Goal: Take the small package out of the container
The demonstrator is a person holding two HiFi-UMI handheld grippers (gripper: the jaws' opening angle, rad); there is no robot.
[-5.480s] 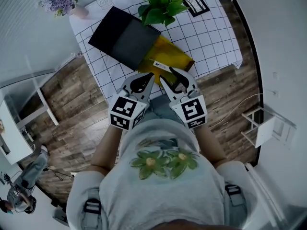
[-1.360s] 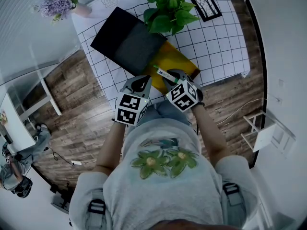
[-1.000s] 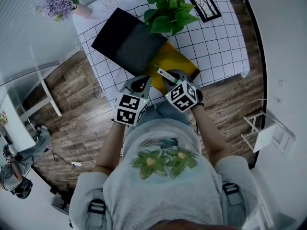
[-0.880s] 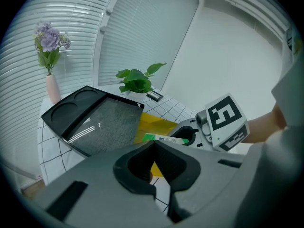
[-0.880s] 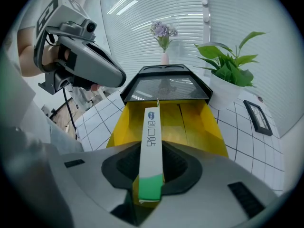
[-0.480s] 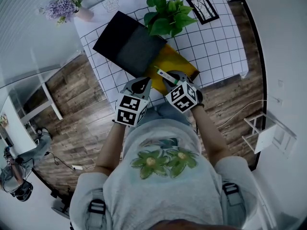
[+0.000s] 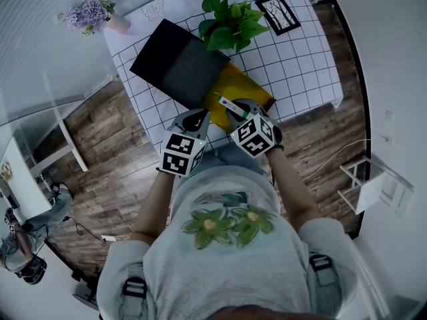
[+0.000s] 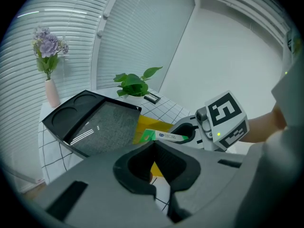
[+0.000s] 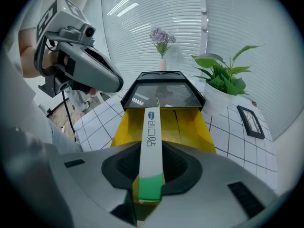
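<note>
My right gripper [image 7: 241, 112] is shut on the small package [image 9: 151, 137], a long white box with a green end. It holds the package [image 7: 228, 103] above the near end of the open yellow container [image 9: 190, 127]. The package [image 8: 166, 136] points toward the black lid [image 7: 177, 62], which lies at the container's far side. My left gripper [image 7: 194, 120] hovers just to the left, its jaws shut with nothing between them [image 8: 153, 145]. From the right gripper view, the left gripper [image 9: 90, 72] hangs over the table's left side.
A white grid-patterned cloth [image 7: 293, 59] covers the table. A potted green plant [image 7: 230, 19] stands behind the container. A small framed picture [image 7: 275, 5] lies at the back right, and a vase of purple flowers [image 7: 100, 12] at the back left.
Over the last second both grippers and the package have stayed put. Compared with the earliest frame, the right gripper has turned and sits closer over the container's near end.
</note>
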